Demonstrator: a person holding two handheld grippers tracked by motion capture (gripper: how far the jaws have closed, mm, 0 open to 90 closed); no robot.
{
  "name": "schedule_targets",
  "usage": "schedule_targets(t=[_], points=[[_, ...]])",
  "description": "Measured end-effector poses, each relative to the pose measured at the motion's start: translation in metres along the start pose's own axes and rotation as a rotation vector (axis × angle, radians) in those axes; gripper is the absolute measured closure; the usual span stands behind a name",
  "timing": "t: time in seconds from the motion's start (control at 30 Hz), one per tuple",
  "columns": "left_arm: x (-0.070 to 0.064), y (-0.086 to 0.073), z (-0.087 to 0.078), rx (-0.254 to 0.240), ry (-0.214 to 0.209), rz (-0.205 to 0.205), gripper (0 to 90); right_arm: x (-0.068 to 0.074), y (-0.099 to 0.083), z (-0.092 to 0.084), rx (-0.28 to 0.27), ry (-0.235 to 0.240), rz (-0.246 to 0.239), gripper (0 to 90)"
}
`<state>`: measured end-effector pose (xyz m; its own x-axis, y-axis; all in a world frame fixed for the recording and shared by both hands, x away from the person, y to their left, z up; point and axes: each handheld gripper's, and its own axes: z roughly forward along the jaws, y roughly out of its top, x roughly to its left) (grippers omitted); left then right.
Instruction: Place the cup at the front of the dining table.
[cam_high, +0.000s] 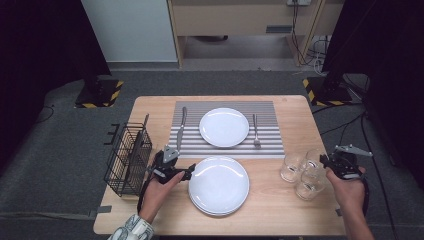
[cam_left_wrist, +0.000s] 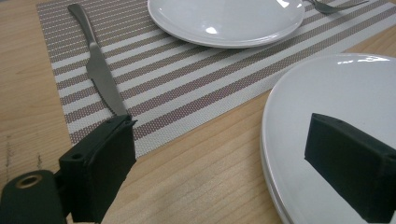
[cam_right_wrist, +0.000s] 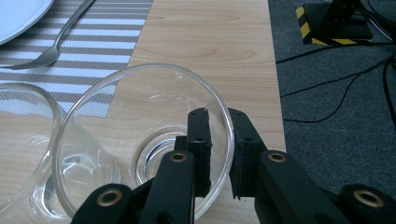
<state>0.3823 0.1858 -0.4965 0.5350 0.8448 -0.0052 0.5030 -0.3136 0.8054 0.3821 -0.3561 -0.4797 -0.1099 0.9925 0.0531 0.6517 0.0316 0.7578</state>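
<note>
Three clear glasses stand at the table's right. My right gripper (cam_high: 326, 161) (cam_right_wrist: 218, 122) is shut on the rim of the one farthest right (cam_high: 314, 161) (cam_right_wrist: 140, 93), one jaw inside and one outside its wall. A second glass (cam_right_wrist: 23, 135) stands just left of it. My left gripper (cam_high: 183, 169) (cam_left_wrist: 224, 163) is open beside a stack of white plates (cam_high: 218, 185) (cam_left_wrist: 336, 88) near the front edge. Its right jaw hangs over the stack's rim and its left jaw over bare wood by the placemat corner. Nothing is between them.
A striped placemat (cam_high: 270, 145) (cam_left_wrist: 187, 93) holds a white plate (cam_high: 224, 127) (cam_left_wrist: 224, 18), a knife (cam_high: 181, 129) (cam_left_wrist: 100, 74) on its left and a fork (cam_high: 255, 131) (cam_right_wrist: 51, 51) on its right. A black wire basket (cam_high: 127, 160) stands at the table's left edge.
</note>
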Motion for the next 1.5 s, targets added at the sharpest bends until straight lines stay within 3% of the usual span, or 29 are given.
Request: schedule_targets(t=[0.77, 1.5], points=[[0.000, 0.000, 0.000, -0.002, 0.003, 0.002, 7.8, 0.000, 0.003, 0.003, -0.035, -0.017, -0.011, 81.1], [-0.003, 0.000, -0.003, -0.010, 0.004, 0.012, 7.7, 0.000, 0.019, -0.002, -0.071, -0.031, -0.025, 81.2]])
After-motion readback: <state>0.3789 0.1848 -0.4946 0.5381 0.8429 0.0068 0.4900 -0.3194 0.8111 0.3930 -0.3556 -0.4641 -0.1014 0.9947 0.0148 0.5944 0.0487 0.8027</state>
